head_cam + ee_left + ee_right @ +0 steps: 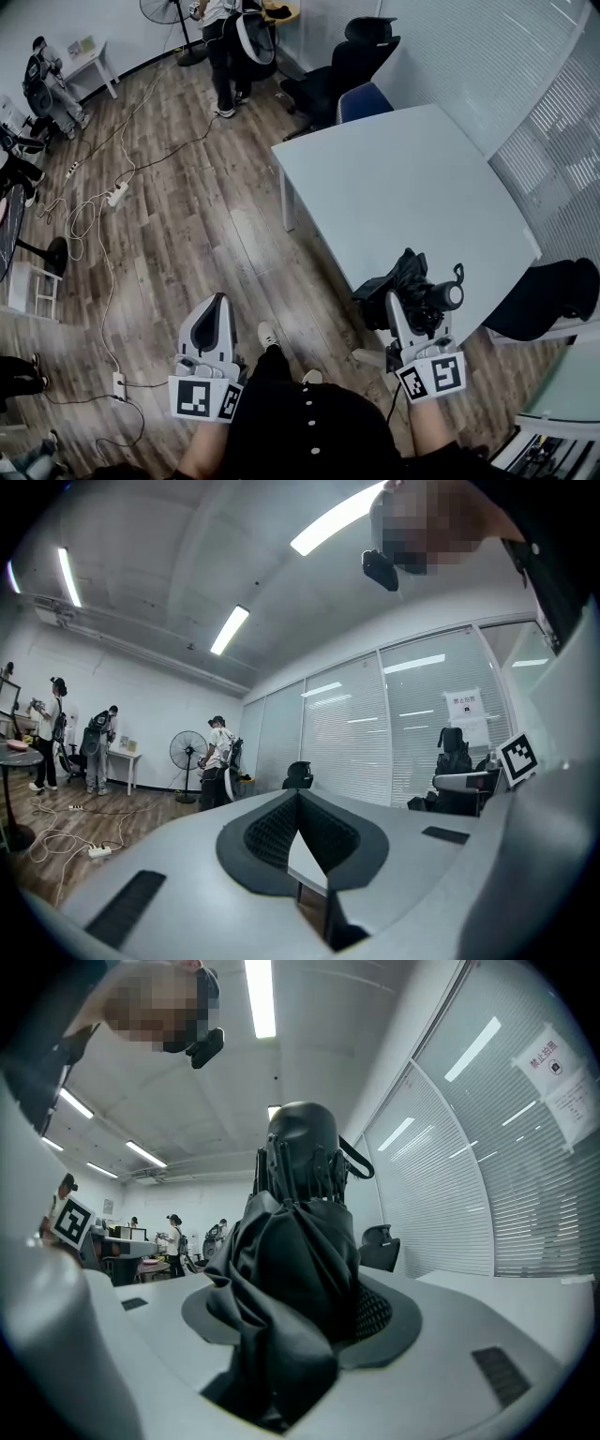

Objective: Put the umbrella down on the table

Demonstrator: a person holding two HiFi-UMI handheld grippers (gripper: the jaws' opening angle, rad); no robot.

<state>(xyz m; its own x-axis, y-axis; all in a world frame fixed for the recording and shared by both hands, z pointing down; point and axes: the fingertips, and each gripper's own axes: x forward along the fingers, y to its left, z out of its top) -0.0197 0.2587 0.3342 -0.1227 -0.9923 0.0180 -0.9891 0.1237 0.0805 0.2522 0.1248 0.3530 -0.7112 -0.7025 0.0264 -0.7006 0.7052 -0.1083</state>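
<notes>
Right gripper: my jaws clamped on black folded fabric umbrella. Bundle is in air at near edge of pale grey rectangular table, not resting on it. Left gripper: jaws closed together, empty, over wooden plank floor, well left of table.

Plan: carry umbrella farther over tabletop and lower till bundle lies along surface, well in from edge. Release only once weight rests. Pull straight back, since loose fabric may snag my pads.
</notes>
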